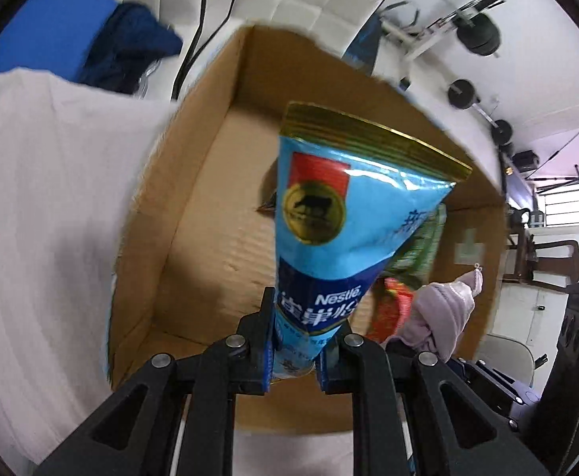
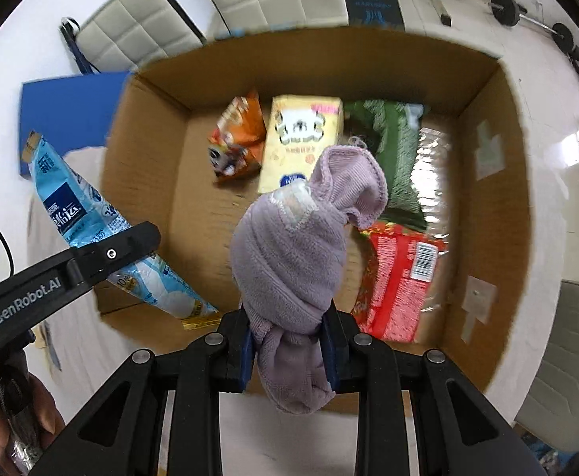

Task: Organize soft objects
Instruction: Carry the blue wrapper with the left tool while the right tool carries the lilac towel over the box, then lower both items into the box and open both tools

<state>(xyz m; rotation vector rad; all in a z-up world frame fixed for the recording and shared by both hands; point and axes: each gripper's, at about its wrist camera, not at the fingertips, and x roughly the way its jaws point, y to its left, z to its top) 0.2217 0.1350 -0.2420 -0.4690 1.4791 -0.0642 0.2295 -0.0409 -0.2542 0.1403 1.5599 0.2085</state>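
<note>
Much of the box (image 2: pixel 483 91) floor was hidden behind what we held, and both views were blurred, so the small print on the packets could not be read. Our left gripper (image 1: pixel 294 351) had its jaws clamped on the lower end of a blue pouch (image 1: pixel 341 214); "Nestlé" showed in white above Chinese characters, with a gold seal under a red patch. From the right wrist, that gripper's arm read "GenRobot.AI". Our right gripper (image 2: pixel 289 351) had its jaws closed on a rolled lilac cloth (image 2: pixel 297 246), held over the box. Beneath it lay an orange packet (image 2: pixel 238 139), a yellow pack (image 2: pixel 297 139), a green pack (image 2: pixel 396 146) partly covered by the cloth, and a red packet (image 2: pixel 396 277) with a barcode.
</note>
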